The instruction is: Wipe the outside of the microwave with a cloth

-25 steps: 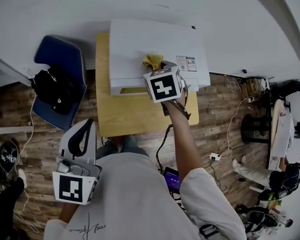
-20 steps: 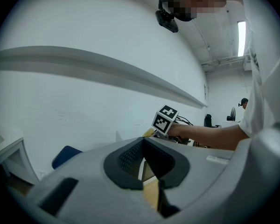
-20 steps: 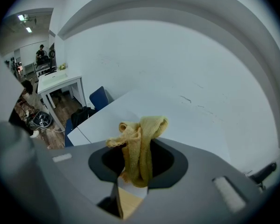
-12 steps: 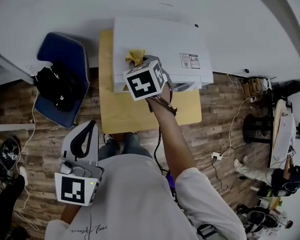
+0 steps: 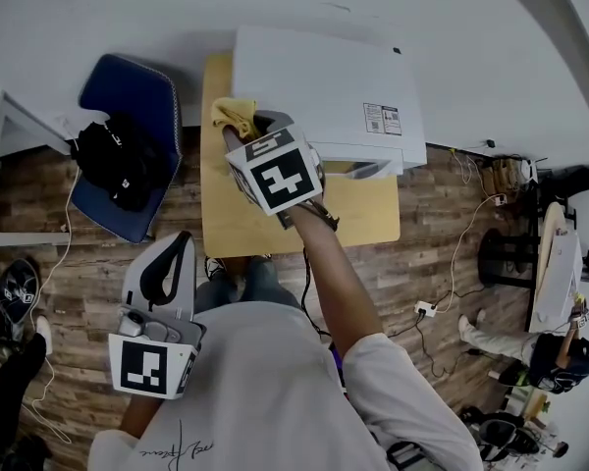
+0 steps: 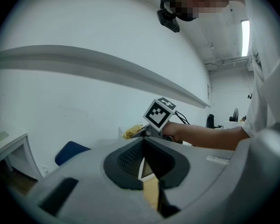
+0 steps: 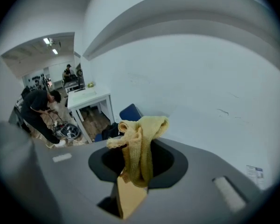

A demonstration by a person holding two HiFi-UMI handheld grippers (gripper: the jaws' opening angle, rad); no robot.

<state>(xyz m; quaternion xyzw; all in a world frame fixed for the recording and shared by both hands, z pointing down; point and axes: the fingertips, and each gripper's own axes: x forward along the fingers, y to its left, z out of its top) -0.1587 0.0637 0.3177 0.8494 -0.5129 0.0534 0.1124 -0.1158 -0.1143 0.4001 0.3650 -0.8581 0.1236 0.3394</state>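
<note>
Pinching the yellow cloth (image 5: 234,116) at the microwave's (image 5: 324,81) left edge, the right hand-held gripper (image 5: 247,133) is probably risking a slide off it; the left hand-held gripper (image 5: 176,246) is hanging closed, empty.

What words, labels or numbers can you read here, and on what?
No text is legible.
Sticker on the microwave top: print too small to read.
Script on the shirt front: too blurred to read.
Cube on the right tongs: black-and-white pattern, no letters.
</note>
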